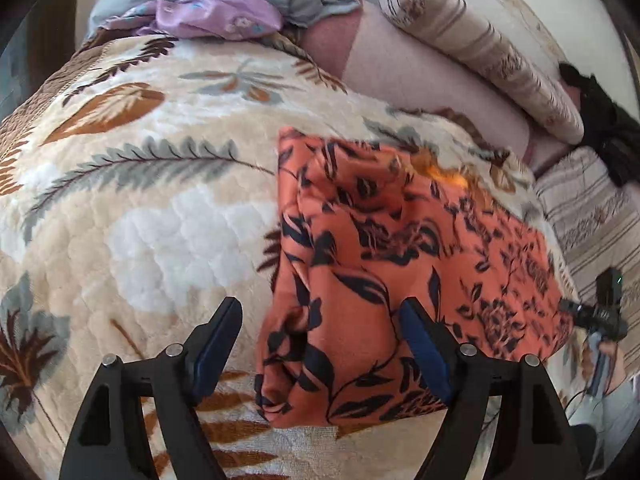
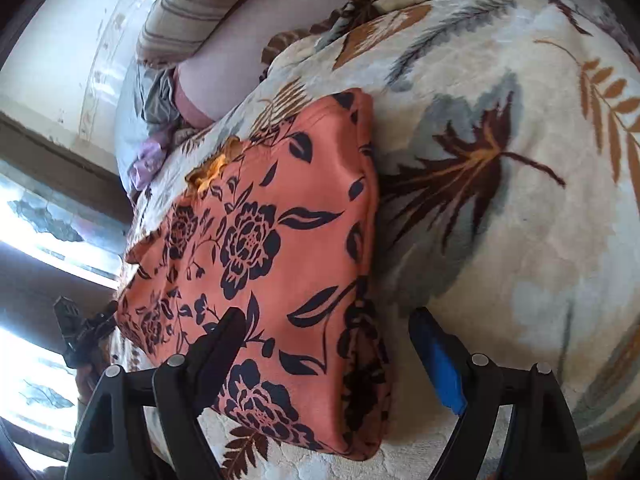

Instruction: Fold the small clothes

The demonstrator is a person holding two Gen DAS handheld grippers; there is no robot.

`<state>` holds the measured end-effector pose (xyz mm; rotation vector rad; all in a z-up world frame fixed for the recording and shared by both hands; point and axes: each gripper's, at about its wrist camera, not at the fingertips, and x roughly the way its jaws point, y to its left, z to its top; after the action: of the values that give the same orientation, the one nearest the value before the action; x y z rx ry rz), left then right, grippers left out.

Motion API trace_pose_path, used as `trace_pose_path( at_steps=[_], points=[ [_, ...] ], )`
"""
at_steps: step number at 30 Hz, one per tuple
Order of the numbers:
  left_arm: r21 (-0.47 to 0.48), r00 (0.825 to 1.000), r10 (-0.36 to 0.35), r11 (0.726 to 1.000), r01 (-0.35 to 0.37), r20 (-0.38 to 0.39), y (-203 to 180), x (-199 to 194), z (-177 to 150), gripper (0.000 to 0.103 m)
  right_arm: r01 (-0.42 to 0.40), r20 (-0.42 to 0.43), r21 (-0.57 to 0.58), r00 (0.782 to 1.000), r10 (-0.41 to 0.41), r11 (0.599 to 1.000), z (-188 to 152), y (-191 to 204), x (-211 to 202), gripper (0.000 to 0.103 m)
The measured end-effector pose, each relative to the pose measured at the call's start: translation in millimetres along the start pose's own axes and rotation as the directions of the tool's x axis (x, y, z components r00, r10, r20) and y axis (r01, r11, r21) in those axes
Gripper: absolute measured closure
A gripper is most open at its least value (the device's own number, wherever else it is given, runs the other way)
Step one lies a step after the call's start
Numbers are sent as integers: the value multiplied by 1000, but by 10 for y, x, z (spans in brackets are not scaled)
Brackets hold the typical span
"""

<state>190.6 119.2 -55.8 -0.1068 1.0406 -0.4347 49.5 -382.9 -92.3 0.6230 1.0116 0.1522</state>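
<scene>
Between the spread jaws of the left gripper (image 1: 320,322), nothing is pinched: both black fingers stand wide apart above the near left corner of an orange floral garment (image 1: 384,248), its rolled near edge showing between them, with no pad seen pressing the cloth. The right gripper (image 2: 328,326) hangs equally open over the same garment's near end, its left finger in front of the print and its blue-padded right finger above the bare leaf-patterned blanket (image 2: 500,128). The garment lies folded into a compact, roughly rectangular packet on the blanket, and by the look of it the fold is nearly finished; the step in hand appears to be a release, or a fresh approach for one more fold. Doing that well would mean taking the doubled edges squarely with both pairs of fingers at matching corners, lifting all layers together and laying them down flat, so the slippery fabric does not slide open or drag the plush blanket. A small yellow-orange patch (image 2: 216,168) peeks from the packet's far edge and may need tucking. Only the left wrist view shows the lilac cloth (image 1: 212,16) and pale blue laundry heaped far off, plus the striped cushion (image 1: 480,48) at far right. Only the right wrist view shows the bright window (image 2: 36,240) at left.
</scene>
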Motion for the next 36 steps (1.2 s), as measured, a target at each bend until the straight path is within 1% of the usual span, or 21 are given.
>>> trace_pose_path(
  at_steps=[2,3,4,5,7,8,10,12,16,18,19,20,21,22,23,24,25,26,29,33,36],
  points=[
    [4,998,33,999,-33,-46,-39,222,-15,22,10,-24,-39,1000,-11,999,28,121,80,24],
    [19,999,53,998,-53,-12,-71,232,-9,22,40,-42,-68,998,-43,997,42,186,136,27],
    [37,997,73,997,-73,-14,-109,258,10,34,75,-60,-89,995,-81,993,55,225,191,37],
    [46,997,74,996,-72,-32,-140,282,40,56,89,-72,-80,993,-94,993,75,219,223,52],
    [1,997,27,1000,-27,-67,-160,273,122,79,74,-99,-46,992,-78,996,128,203,236,71],
    [-4,997,40,999,-41,-61,-187,235,159,82,76,-102,-53,991,-81,996,148,252,214,78],
    [-9,999,47,999,-47,-23,-255,58,209,84,74,-71,-74,994,-79,995,180,424,63,81],
    [-6,999,21,1000,-21,41,-355,-253,227,85,36,-18,-69,999,-38,997,201,570,-224,83],
    [18,995,-13,1000,11,97,-505,-867,10,85,24,2,-120,1000,-24,992,3,830,-736,83],
    [9,997,-12,1000,11,73,-474,-997,-254,83,3,-31,-113,1000,-7,994,-250,803,-903,82],
    [-10,999,-3,1000,3,47,-414,-970,-393,74,-8,-60,-93,998,2,996,-398,737,-910,80],
    [-35,1000,5,999,-5,16,-328,-883,-554,59,5,-87,-82,996,-12,997,-559,658,-856,72],
    [-46,999,30,998,-31,-29,-239,-728,-723,47,31,-123,-91,991,-42,995,-718,546,-757,65],
    [-53,994,73,996,-78,-87,-147,-563,-883,40,56,-175,-91,982,-71,994,-875,410,-626,37],
    [-59,989,80,994,-88,-121,-59,-454,-1001,38,97,-213,-65,971,-109,993,-1012,259,-531,27],
    [-52,997,51,997,-54,-57,-28,-528,-1042,38,97,-204,-37,974,-103,995,-1096,151,-518,28],
    [-53,997,55,997,-58,-48,-22,-606,-1030,38,57,-145,-20,988,-59,998,-1120,114,-622,28],
    [-65,996,74,995,-77,-49,-13,-675,-992,38,47,-114,16,992,-45,999,-1110,71,-724,28],
    [-31,997,60,998,-59,39,-29,-864,-794,38,37,1,48,999,-37,998,-969,7,-1014,28],
    [71,997,58,996,-61,46,-158,-718,-492,38,40,54,18,998,-41,999,-710,77,-1060,28],
    [163,998,57,985,-60,25,-314,-525,-307,38,115,66,-61,992,-111,991,-585,168,-945,28]
  ],
)
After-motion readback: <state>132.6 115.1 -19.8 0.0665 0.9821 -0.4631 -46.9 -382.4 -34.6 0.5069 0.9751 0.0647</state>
